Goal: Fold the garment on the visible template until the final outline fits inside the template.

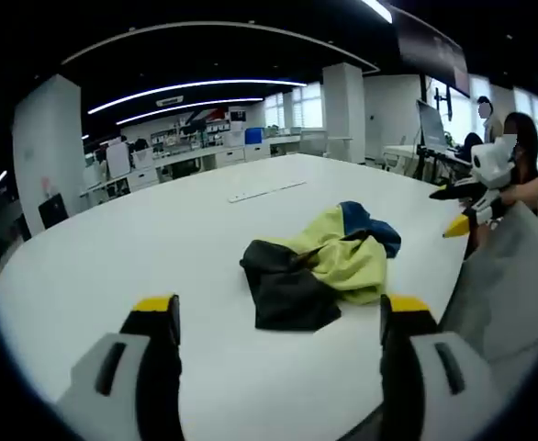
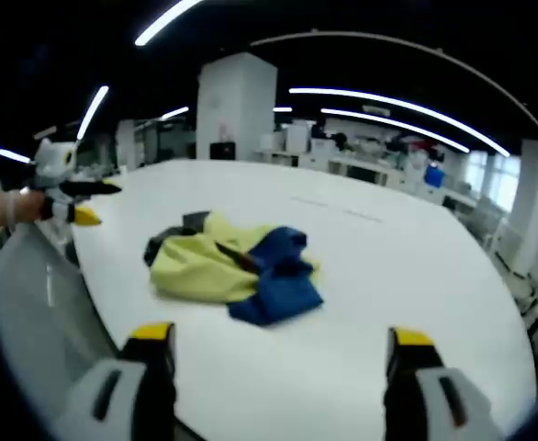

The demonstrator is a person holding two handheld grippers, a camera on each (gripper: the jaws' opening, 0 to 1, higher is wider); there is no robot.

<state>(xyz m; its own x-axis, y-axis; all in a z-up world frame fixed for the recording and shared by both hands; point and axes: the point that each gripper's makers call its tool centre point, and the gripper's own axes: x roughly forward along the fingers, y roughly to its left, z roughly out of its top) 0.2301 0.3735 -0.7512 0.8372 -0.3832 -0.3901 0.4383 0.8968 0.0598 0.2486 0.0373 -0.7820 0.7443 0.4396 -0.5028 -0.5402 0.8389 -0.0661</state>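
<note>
You've got a soft, matt cloth garment, crumpled, in yellow-green, blue and black panels. It sits on a smooth white table with a faint satin sheen. Your gripper jaws look like matt black plastic, yellow tips, grey housings.

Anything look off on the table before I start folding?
Yes: the garment lies crumpled in a heap on the white table, its yellow, blue and black parts bunched over each other, not spread flat. I cannot make out a template outline under it. Both grippers, left and right, are open and empty.
</note>
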